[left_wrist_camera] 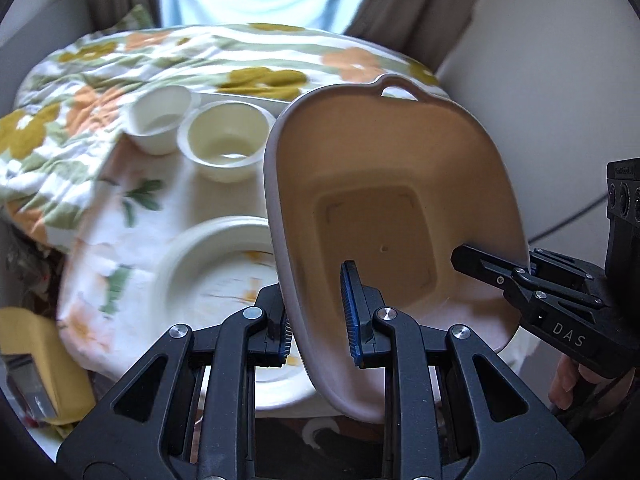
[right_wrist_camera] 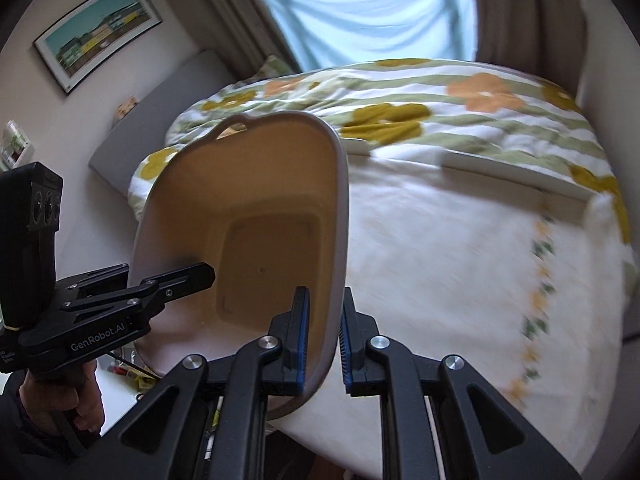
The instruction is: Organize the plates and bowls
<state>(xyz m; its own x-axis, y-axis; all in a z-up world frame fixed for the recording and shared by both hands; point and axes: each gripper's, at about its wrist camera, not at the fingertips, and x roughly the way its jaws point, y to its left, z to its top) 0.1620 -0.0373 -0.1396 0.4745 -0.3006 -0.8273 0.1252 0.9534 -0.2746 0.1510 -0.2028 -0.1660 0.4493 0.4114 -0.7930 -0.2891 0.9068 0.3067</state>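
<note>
Beige tub: big squarish basin [left_wrist_camera: 384,208] with a loop handle at 12 o'clock, lifted clear and tilted, open side facing both cameras.

Left hand-held gripper [left_wrist_camera: 320,320]: straddling the tub's left wall, one blue pad inside, one outside; looks clamped on it, though the outer pad is mostly hidden.

Right hand-held gripper [right_wrist_camera: 322,336]: straddling the opposite wall; inner pad against the wall, a sliver of gap at the outer pad, so can't tell if fully clamped.

Step in hand: probably carrying the tub two-handed, likely as the container for the dishes.

Next move: guessing level it and set it down near the dishes, both grips steady so it doesn't twist.

Dishes: two small white bowls [left_wrist_camera: 222,142] side by side at 10 o'clock of the tub, white plate [left_wrist_camera: 216,272] at 8 o'clock, partly behind the tub.

Surface: white cloth with floral trim [right_wrist_camera: 460,264], blurred.

Bed: beyond it, floral duvet [right_wrist_camera: 400,92] in orange, mustard, green.

Room: curtained window [right_wrist_camera: 372,8] at 12 o'clock, framed picture [right_wrist_camera: 96,32] at 10 o'clock on the wall.
</note>
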